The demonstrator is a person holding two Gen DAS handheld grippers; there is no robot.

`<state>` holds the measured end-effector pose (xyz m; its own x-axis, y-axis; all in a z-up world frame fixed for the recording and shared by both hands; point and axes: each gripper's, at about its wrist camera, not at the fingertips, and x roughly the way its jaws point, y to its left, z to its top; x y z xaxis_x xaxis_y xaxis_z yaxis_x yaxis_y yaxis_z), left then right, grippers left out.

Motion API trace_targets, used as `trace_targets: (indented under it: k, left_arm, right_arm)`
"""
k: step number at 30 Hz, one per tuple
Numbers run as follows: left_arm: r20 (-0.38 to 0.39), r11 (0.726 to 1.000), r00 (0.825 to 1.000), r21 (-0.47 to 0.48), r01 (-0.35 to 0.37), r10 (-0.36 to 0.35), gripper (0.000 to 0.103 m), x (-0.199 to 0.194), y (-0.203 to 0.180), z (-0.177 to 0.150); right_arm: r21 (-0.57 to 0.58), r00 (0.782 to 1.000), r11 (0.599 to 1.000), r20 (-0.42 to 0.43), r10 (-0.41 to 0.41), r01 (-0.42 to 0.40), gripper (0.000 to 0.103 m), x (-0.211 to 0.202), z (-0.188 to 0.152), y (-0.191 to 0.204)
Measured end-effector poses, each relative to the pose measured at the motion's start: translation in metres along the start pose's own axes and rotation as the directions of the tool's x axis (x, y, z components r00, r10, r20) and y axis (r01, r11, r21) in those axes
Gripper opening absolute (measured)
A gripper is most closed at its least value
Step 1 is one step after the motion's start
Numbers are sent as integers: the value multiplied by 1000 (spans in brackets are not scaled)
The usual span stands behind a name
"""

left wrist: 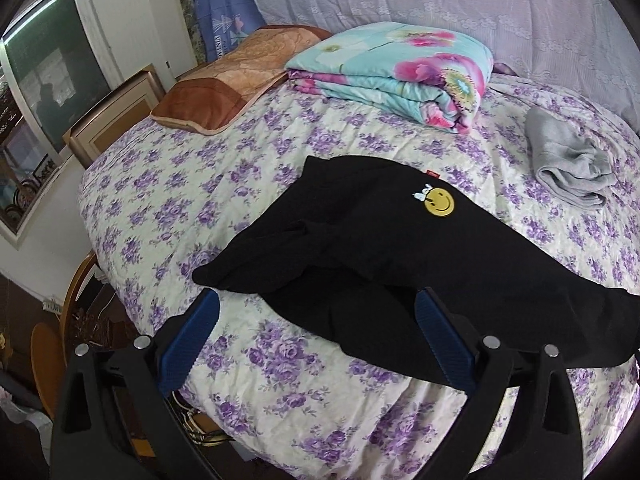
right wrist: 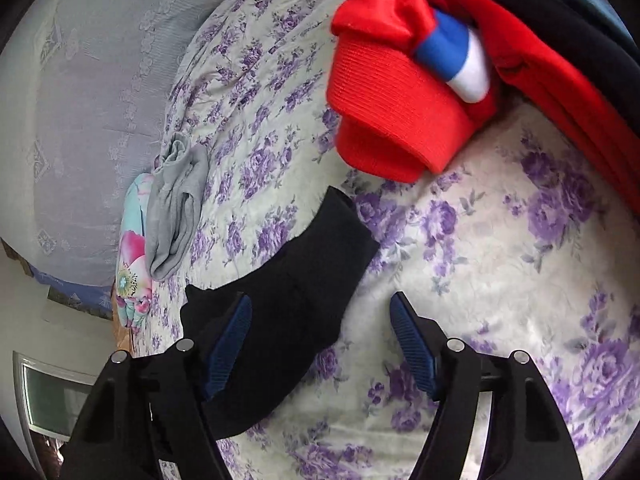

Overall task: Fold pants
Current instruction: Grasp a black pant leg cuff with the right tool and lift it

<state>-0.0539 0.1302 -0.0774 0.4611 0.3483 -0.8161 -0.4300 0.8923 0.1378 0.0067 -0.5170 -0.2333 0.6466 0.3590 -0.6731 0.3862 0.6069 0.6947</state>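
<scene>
The black pants (left wrist: pixel 384 256) lie spread on the bed (left wrist: pixel 168 184), over the purple flowered cover. A yellow smiley patch (left wrist: pixel 439 201) is on them. Their right end runs out of the left wrist view, so their full length cannot be seen there.

The left gripper (left wrist: pixel 318 306) has its jaws wide apart just above the near edge of the pants. The right blue pad (left wrist: pixel 440 344) stands in front of the black cloth; whether it touches, I cannot tell.

The right gripper (right wrist: pixel 320 312) also stands apart, holding nothing, with one dark pant end (right wrist: pixel 296 296) between its fingers. The left pad (right wrist: pixel 228 344) covers part of this cloth.

A red garment (right wrist: pixel 400 92) is cut off at the top edge. A grey folded cloth (left wrist: pixel 568 164) and a flowered blanket (left wrist: pixel 400 76) lie farther back, beside an orange pillow (left wrist: pixel 224 80).
</scene>
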Motion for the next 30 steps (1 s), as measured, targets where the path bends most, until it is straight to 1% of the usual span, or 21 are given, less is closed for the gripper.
trace_targets:
  k: [1,2,3,5,7,9,11,13,16,19,21,23,25,26,27,28,29,30]
  left_arm:
    - [-7,1000,1000,-9,-4,4,96,1,4,-2]
    - [-13,1000,1000,-16,-9,9,96,2,8,-4]
    - [-16,1000,1000,-22,-15,15,96,3,12,-6]
    - [-23,999,1000,-32,-21,20,96,5,19,-9]
    - [-28,999,999,-41,-24,23,96,5,24,-10]
    - [-31,999,999,-46,-22,21,96,7,29,-10]
    - [-33,999,999,-44,-19,18,96,9,32,-9]
    - [-28,999,1000,-46,-14,13,96,12,34,-7]
    - [-30,998,1000,-62,-4,3,96,15,37,-5]
    - [-31,997,999,-74,16,-18,96,14,39,-6]
    - [-20,998,1000,-70,10,-12,96,11,38,-9]
    - [-14,997,1000,-75,9,-11,96,8,39,-12]
    - [-16,996,1000,-84,9,-11,96,5,41,-17]
    - [-19,996,1000,-87,6,-8,96,4,42,-20]
    - [-23,996,1000,-89,2,-4,96,4,44,-23]
    - [-29,996,1000,-91,-1,-1,96,4,45,-27]
    - [-36,996,999,-92,-5,2,96,4,45,-30]
    - [-43,996,999,-91,-10,6,96,5,46,-32]
  right_arm:
    - [-14,1000,1000,0,19,-19,54,3,1,2]
    - [-24,999,999,-13,35,-35,27,6,3,3]
    - [-25,999,999,-27,42,-43,20,9,4,3]
    - [-32,997,997,-15,75,-76,16,3,3,5]
    - [-27,992,992,3,123,-123,16,-8,2,11]
    - [-14,980,980,27,196,-196,15,-26,2,20]
    - [-41,964,965,45,262,-260,15,-46,8,38]
    - [-94,950,949,54,308,-302,15,-62,17,63]
    - [-168,929,920,44,367,-355,15,-79,34,108]
    - [-234,909,887,29,416,-398,14,-86,61,158]
    - [-270,896,869,41,442,-416,14,-89,81,191]
    - [-287,880,853,58,471,-437,14,-90,101,217]
    - [-308,879,851,84,469,-425,14,-87,117,234]
    - [-317,890,861,95,446,-398,14,-79,126,237]
    - [-329,915,885,120,384,-329,15,-70,130,239]
    - [-357,947,907,140,289,-224,21,-58,133,240]
    - [-391,973,914,145,180,-111,49,-43,132,237]
    - [-414,988,910,149,46,20,65,-23,130,231]
